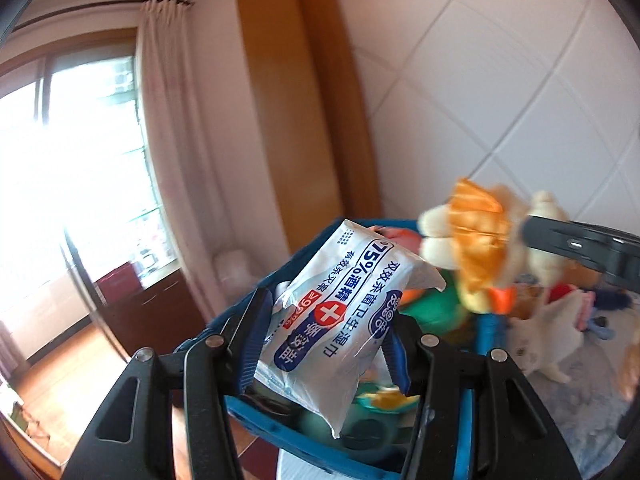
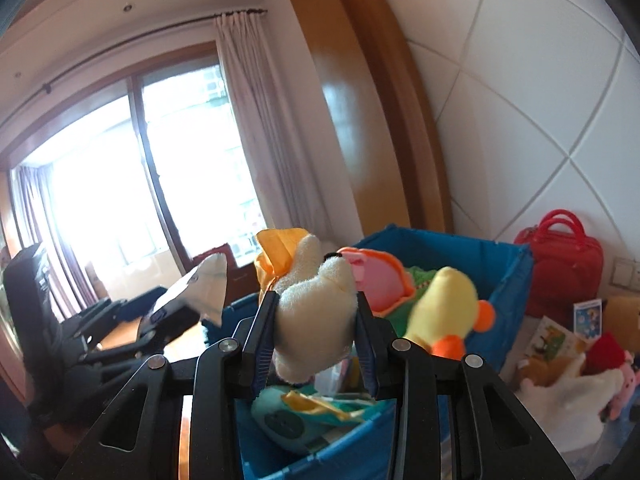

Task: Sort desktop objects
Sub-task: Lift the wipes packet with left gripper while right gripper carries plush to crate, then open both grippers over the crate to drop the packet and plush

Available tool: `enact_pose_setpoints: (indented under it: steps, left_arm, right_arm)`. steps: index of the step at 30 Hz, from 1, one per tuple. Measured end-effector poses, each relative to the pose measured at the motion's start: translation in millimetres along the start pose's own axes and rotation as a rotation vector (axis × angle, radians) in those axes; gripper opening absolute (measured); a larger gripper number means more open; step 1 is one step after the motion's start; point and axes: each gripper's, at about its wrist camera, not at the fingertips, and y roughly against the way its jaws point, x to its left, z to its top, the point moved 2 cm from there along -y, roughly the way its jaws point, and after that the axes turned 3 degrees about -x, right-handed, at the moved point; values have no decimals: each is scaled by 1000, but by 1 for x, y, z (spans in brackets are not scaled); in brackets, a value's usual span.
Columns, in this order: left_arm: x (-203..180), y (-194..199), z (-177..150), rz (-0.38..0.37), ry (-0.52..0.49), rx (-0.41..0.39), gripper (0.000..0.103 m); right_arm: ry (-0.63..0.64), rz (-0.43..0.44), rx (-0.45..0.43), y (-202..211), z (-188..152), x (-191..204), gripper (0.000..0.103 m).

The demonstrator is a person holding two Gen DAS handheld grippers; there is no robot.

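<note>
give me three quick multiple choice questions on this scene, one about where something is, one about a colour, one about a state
1. Where is the red bag?
A. inside the blue bin
B. against the tiled wall, to the right of the blue bin
C. hanging from the curtain rod

2. What colour is the storage bin under both grippers?
A. blue
B. grey
C. brown

3. What is the left gripper doing?
A. standing open and empty
B. shut on a plush toy
C. shut on a wet wipes pack

Answers:
1. B, the right wrist view shows the bag beside the bin at the wall.
2. A, its fabric walls are plainly blue in both views.
3. C, the wet wipes pack sits pinched between its fingers, while the right gripper is the one clamping the plush toy.
</note>
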Motion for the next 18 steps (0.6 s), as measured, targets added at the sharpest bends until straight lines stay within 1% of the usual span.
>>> enact_pose_setpoints:
  steps: [4, 8, 13, 18]
  left_arm:
    - [15, -28, -7, 33, 13, 34, 51]
    - [20, -51, -16, 32, 7, 53, 51]
    - [26, -62, -21, 7, 6, 68, 51]
    - [25, -63, -22, -14, -12, 68, 52]
  right_arm:
    - [9, -32, 31, -25, -2, 9, 35]
    - [13, -64, 55, -40, -6, 11, 35]
    - [10, -97, 70, -49, -11, 15, 35]
    - [10, -126, 77, -57, -13, 19, 35]
